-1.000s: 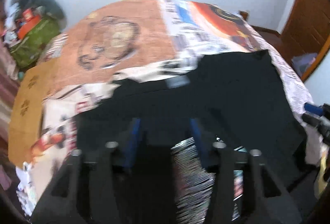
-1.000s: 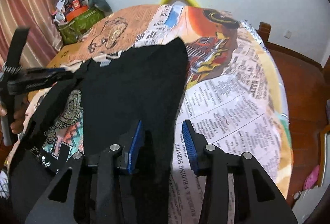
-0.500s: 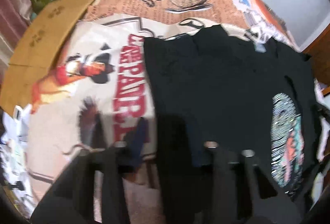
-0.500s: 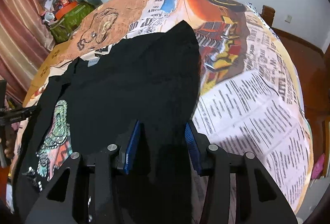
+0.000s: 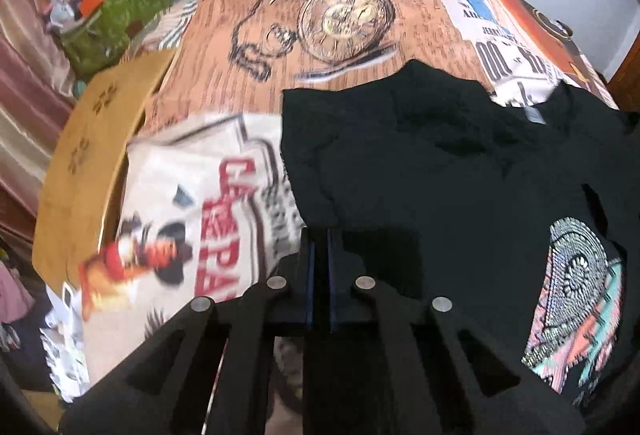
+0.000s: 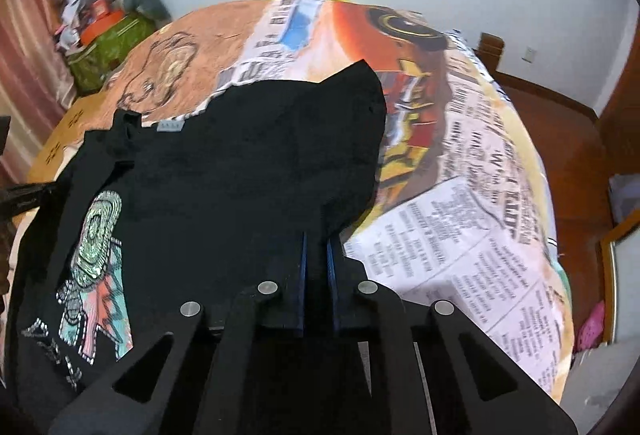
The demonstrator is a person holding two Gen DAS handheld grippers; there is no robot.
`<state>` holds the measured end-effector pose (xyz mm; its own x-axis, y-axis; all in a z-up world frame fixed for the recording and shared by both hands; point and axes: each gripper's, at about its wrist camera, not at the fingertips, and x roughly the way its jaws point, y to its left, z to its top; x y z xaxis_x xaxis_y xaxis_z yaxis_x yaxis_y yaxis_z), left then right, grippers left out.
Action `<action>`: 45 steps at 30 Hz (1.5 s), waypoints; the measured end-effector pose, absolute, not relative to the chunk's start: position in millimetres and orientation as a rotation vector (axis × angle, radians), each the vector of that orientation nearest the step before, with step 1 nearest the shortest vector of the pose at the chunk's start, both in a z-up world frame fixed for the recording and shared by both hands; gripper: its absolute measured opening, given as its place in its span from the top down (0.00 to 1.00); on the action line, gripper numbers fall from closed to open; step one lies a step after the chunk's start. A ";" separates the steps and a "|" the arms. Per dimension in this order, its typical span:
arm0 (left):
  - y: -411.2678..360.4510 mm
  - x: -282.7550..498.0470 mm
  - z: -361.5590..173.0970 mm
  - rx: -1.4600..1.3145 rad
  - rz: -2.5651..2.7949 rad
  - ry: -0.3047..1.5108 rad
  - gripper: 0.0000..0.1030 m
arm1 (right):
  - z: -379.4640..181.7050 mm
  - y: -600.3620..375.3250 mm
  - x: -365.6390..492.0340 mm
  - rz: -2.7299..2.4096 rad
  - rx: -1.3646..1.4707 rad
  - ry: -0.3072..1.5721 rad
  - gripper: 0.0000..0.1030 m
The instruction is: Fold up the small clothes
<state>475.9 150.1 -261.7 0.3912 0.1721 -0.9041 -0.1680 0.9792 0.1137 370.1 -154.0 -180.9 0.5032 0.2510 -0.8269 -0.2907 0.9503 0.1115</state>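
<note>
Through the left wrist camera, your left gripper [image 5: 319, 267] has its blue pads drawn together on a near edge of the black T-shirt [image 5: 460, 171], which spreads ahead and to the right of the gripper over the printed bedspread [image 5: 332, 15]. The grey neck label [image 5: 535, 113] lies far ahead to the right, and the glittery print [image 5: 576, 287] sits close on the right, so you appear to hold the hem end or a side edge near it. A yellow cardboard sheet [image 5: 88, 163] lies off to the left, a green bag [image 5: 116, 23] beyond it.

Through the right wrist camera, your right gripper [image 6: 316, 263] is likewise clamped on the shirt's black cloth, at the near right edge. The shirt runs ahead and to the left, one sleeve [image 6: 356, 91] pointing far ahead, the print low on the left.

Treat this shirt as light, limp and easily creased: it likely sags between your two holds and drags on the bedspread. The beaded print probably adds some stiffness and weight there. Keep hold of the edges and corners, with even tension between the two grippers, so the cloth folds flat and does not bunch.
</note>
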 end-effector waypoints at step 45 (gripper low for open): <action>164.4 228.0 -242.7 -0.087 0.187 1.162 0.93 | -180.3 -243.0 144.9 0.392 0.034 1.076 0.53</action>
<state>228.0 164.4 -242.7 0.3840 0.1015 -0.9177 -0.1914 0.9811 0.0284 144.9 -243.0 -180.3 0.4128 0.3281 -0.8497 -0.2956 0.9306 0.2158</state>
